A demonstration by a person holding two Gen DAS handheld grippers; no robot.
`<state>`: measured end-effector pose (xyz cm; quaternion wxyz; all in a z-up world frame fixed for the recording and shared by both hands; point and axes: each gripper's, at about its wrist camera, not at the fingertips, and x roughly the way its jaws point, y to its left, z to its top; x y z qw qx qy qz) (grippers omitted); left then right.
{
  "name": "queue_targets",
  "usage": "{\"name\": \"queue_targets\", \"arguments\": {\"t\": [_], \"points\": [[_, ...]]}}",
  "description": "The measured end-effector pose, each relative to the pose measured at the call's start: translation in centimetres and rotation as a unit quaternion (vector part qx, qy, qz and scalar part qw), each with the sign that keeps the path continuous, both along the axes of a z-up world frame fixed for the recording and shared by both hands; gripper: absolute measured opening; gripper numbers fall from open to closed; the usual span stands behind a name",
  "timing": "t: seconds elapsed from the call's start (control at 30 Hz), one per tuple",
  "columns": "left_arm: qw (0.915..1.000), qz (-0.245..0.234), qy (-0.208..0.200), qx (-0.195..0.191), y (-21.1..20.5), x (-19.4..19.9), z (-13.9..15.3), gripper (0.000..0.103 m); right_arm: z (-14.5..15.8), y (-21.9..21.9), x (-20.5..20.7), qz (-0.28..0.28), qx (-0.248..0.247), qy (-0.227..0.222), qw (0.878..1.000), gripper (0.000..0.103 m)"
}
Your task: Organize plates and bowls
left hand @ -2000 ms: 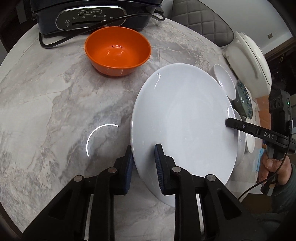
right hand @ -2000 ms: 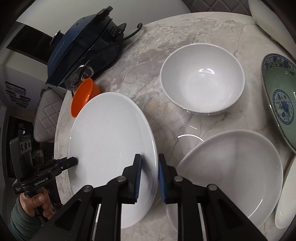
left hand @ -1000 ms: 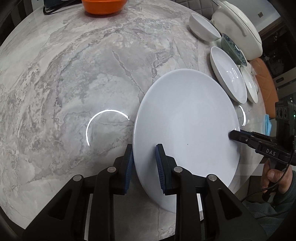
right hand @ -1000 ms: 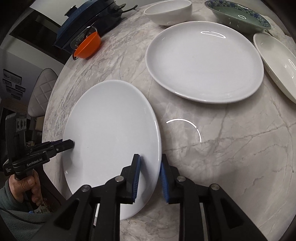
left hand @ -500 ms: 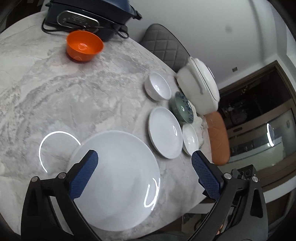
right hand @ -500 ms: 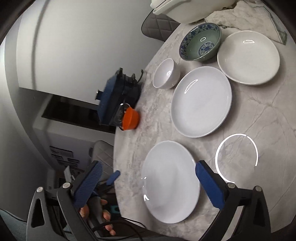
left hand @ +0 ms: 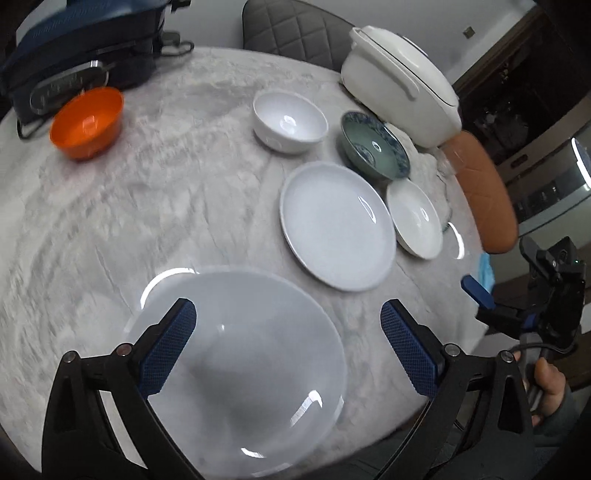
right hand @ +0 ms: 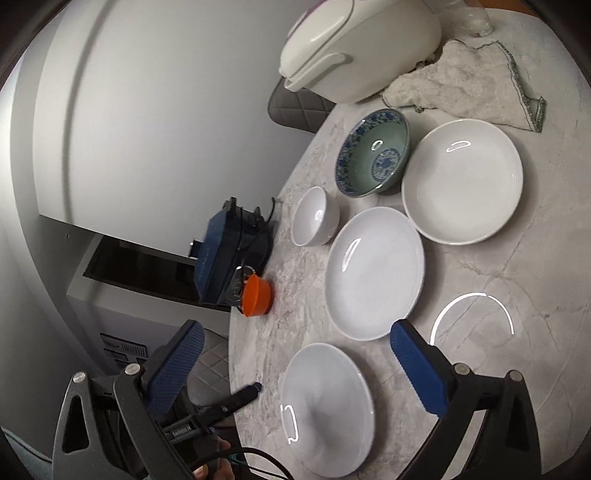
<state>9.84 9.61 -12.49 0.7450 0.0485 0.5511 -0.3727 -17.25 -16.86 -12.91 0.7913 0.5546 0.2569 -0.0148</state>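
**Large white plate lies flat near the table edge, both grippers wide apart above it**

The large white plate [left hand: 236,369] lies flat on the grey marble table [left hand: 166,221], close to the near edge; in the right wrist view it [right hand: 327,408] sits at the table's rim, nearest the person. Nothing grips it. The left gripper [left hand: 288,347] hangs over it with its blue pads spread to either side of the plate and clear of its surface. The right gripper [right hand: 295,369] is likewise spread wide, with nothing between its blue pads. Both sets of jaws have just been opening, and the plate they framed now rests on the table by itself.

Just beyond that plate lies a second white plate [left hand: 334,225], flat, apart from the first. Beside it to the right in the left wrist view sits a shallow white dish [left hand: 415,218], and behind the two stand a green bowl with blue pattern [left hand: 375,149] and a plain white bowl [left hand: 290,120], both upright. Well apart, towards the far left, an orange bowl [left hand: 86,122] stands just in front of a dark blue electric cooker [left hand: 81,48].

At the far right edge stands a white lidded appliance [left hand: 400,81], with a crumpled grey cloth [right hand: 465,85] beside it. A quilted grey chair [left hand: 291,29] and an orange chair [left hand: 480,188] stand at the table. The person's hand [left hand: 546,384] holds the right gripper's handle low at the right.
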Motion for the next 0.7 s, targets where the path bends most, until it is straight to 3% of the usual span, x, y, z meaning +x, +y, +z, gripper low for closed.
{"name": "queue_targets", "arguments": {"t": [0.07,0.13,0.23,0.3,0.4,0.6,0.7], "points": [[0.9996,0.008,-0.02,0.016,-1.6,3.3,-0.7,0.101,-1.2,-1.7,1.1,-0.003,-0.012,0.02,1.0,0.103],[0.9997,0.006,-0.006,0.023,-3.3,6.3,-1.3,0.101,-2.7,-3.2,2.0,-0.009,-0.018,0.037,0.999,0.103],[0.9982,-0.054,0.017,0.017,-6.9,9.1,-3.0,0.101,-6.2,-5.0,4.0,0.013,0.01,0.092,0.996,0.096],[0.9946,-0.095,0.039,0.019,-9.1,10.0,-4.0,0.101,-8.3,-5.8,4.4,0.015,0.051,0.085,0.995,0.078],[0.9871,-0.14,0.049,0.06,-11.3,9.9,-6.4,0.101,-9.3,-6.2,4.7,0.014,0.064,0.064,0.996,0.075],[0.9773,-0.181,0.079,0.078,-13.0,10.7,-9.3,0.1,-10.5,-5.6,5.7,0.043,0.078,0.05,0.995,0.073],[0.9756,-0.183,0.092,0.078,-13.2,10.9,-10.4,0.094,-11.3,-5.6,6.1,0.036,0.084,0.054,0.994,0.068]]}}
